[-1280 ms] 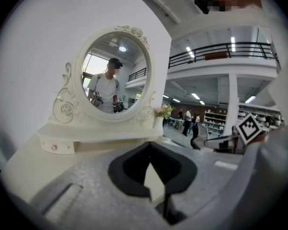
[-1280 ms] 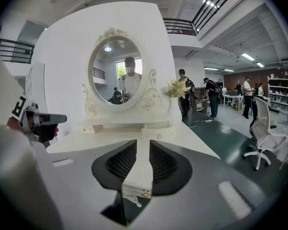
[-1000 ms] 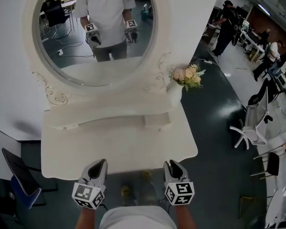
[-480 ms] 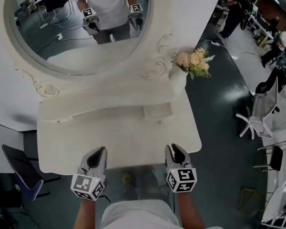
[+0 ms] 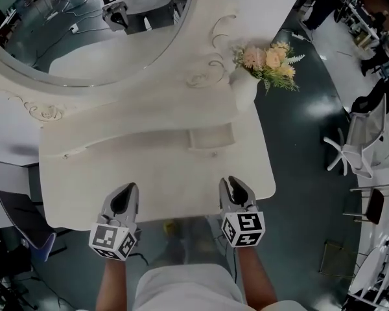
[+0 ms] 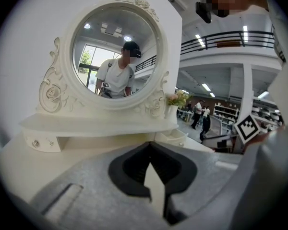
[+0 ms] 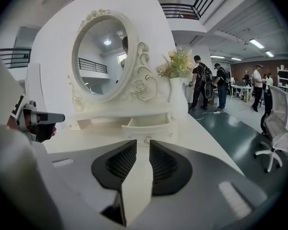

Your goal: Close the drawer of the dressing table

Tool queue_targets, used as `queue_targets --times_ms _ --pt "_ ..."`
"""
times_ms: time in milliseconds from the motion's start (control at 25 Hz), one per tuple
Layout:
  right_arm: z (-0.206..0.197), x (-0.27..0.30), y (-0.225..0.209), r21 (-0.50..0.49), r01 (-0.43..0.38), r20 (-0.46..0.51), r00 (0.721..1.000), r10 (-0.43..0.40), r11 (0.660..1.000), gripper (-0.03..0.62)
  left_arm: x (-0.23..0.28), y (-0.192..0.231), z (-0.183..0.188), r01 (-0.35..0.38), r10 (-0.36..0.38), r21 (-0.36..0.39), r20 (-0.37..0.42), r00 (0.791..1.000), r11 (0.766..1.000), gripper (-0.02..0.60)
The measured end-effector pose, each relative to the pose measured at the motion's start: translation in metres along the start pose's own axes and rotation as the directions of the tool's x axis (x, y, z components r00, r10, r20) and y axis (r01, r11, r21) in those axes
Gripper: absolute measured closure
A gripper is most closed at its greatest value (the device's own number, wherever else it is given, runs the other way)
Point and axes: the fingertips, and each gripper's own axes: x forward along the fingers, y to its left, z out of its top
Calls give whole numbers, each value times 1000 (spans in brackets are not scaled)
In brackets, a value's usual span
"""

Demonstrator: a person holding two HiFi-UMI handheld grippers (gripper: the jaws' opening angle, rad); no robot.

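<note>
The cream dressing table [image 5: 84, 180] fills the head view. Its small drawer [image 5: 211, 138] stands pulled out under the shelf, right of centre. My right gripper [image 5: 232, 188] hovers over the table's front edge, short of the drawer. Its jaws are open with a narrow gap and nothing between them. In the right gripper view the drawer [image 7: 149, 126] and its knob lie straight ahead of the right gripper [image 7: 143, 142]. My left gripper [image 5: 123, 196] is over the front edge further left, its tips together and empty. In the left gripper view the drawer [image 6: 175, 137] lies ahead to the right of the left gripper [image 6: 150, 145].
A white vase of flowers [image 5: 246, 89] stands at the table's back right, near the drawer. The oval mirror [image 5: 84, 31] rises behind the shelf. A white office chair [image 5: 356, 141] is on the floor to the right and a dark chair [image 5: 23, 229] to the left.
Both grippers have moved forward from in front of the table to over its front edge. The table and drawer now sit lower and nearer in the head view.
</note>
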Motion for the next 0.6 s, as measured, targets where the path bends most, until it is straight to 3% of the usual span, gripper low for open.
queue_targets --times_ms 600 --pt "-14 59 -15 -31 -22 -62 998 21 999 525 39 -18 -41 39 -41 -16 -109 993 999 583"
